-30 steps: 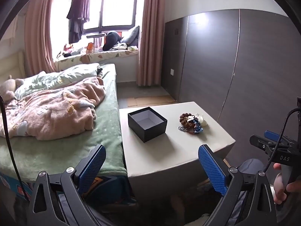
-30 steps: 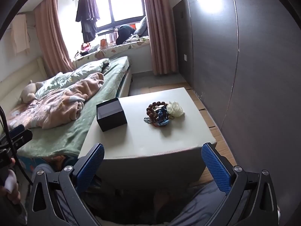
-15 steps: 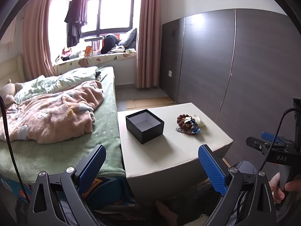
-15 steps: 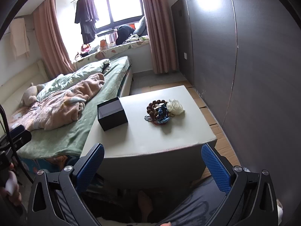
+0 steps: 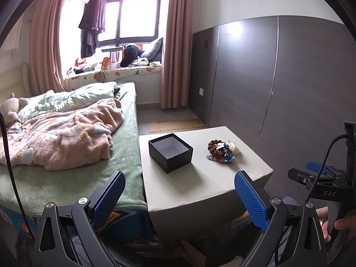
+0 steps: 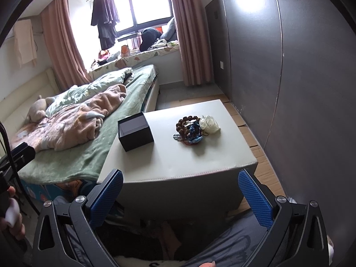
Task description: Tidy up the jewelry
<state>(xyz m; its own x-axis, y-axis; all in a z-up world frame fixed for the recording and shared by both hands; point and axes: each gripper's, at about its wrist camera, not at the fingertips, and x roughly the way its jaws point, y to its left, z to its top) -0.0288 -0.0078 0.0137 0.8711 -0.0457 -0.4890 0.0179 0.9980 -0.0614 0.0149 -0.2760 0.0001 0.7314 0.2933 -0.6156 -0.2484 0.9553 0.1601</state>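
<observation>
Jewelry (image 6: 191,129) sits heaped on the table (image 6: 178,162) beside the empty black box (image 6: 135,131), slightly farther off than a second ago, my left gripper (image 5: 180,197) and right gripper (image 6: 181,197) both wide, nothing picked.

Legible text: 1 marking only.
"DAS" in pale letters on the black body of the right gripper (image 5: 320,179), seen at 4 o'clock in the left wrist view. Nothing readable in the right wrist view.

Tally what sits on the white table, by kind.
Black open box: 1
Brown bead bracelet: 1
Blue beaded piece: 1
White flower-like piece: 1
Total: 4, though the pile may hide more.
</observation>
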